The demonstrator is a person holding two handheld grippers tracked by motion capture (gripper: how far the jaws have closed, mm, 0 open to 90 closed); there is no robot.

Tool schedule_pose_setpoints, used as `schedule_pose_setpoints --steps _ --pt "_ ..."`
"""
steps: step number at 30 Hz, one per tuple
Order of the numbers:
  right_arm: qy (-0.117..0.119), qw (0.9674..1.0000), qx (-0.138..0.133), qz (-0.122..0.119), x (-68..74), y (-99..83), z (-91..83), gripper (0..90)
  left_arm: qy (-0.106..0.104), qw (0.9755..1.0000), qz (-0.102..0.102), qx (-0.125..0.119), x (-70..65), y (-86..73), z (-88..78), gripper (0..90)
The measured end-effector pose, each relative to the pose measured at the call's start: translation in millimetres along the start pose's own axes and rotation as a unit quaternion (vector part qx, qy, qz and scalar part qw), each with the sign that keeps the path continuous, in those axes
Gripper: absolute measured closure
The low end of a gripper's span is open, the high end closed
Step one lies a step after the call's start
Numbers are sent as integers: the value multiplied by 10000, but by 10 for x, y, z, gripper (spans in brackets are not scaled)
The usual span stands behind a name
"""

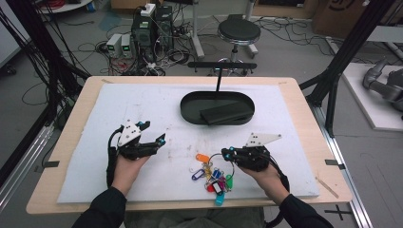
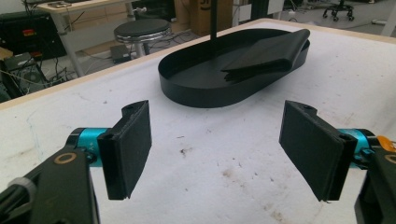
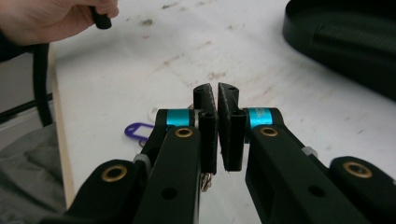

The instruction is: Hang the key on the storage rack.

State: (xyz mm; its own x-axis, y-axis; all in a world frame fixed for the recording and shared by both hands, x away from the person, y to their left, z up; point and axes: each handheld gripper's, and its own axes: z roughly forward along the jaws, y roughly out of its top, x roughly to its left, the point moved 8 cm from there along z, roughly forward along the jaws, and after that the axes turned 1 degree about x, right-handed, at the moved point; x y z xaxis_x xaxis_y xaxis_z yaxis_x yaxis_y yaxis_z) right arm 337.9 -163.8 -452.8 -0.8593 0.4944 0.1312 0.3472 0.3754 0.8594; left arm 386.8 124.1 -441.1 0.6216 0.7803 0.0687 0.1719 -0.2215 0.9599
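A bunch of coloured key tags [image 1: 215, 178] on a wire ring lies on the white mat near the front edge. My right gripper [image 1: 228, 152] is just right of it, jaws shut with the thin ring pinched between them. In the right gripper view the right gripper [image 3: 217, 95] shows its pads pressed almost together, a bit of metal under them and a purple tag [image 3: 137, 130] beside them. My left gripper [image 1: 153, 133] rests to the left of the tags, open and holding nothing. In the left gripper view the left gripper [image 2: 217, 149] has its wide-apart pads facing the black oval tray [image 2: 187, 88].
The black oval tray [image 1: 190, 111] at the mat's back middle holds a flat black pouch [image 1: 225, 113], and a thin T-shaped post [image 1: 219, 76] rises from it. The tray's wall [image 3: 345, 42] is at the top right of the right gripper view. A stool [image 1: 239, 32] and cables lie beyond the table.
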Motion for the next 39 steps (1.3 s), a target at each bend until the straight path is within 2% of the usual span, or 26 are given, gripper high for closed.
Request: schedule_pose_setpoints --steps 3,6,10,18,21,26,29,35,39 --pt "-287 9991 -96 -306 24 67 -43 879 1 10000 30 -2 -10 9 -1 254" --pt "-595 9958 -133 -678 52 110 -60 879 -9 10000 51 -1 -18 9 2 254" --pt "-615 9939 -98 -914 121 111 -29 879 -13 10000 54 -2 -20 10 0 254" --pt "-397 9954 -75 -865 185 93 8 875 -17 10000 49 -44 -25 21 -12 254" --pt "-334 9950 -104 -932 219 101 3 875 -223 9997 104 -59 -97 35 2 254" --pt "-207 9951 -139 -961 281 111 14 873 -369 9990 242 -75 -209 63 34 256" --pt "-160 9961 -72 -859 282 92 24 868 -393 9987 332 -50 -235 63 46 256" --pt "-28 9976 142 -676 272 36 71 849 -395 9987 317 -77 -230 72 41 256" --pt "76 9983 195 -551 263 29 77 868 -491 9983 306 -109 -252 76 43 256"
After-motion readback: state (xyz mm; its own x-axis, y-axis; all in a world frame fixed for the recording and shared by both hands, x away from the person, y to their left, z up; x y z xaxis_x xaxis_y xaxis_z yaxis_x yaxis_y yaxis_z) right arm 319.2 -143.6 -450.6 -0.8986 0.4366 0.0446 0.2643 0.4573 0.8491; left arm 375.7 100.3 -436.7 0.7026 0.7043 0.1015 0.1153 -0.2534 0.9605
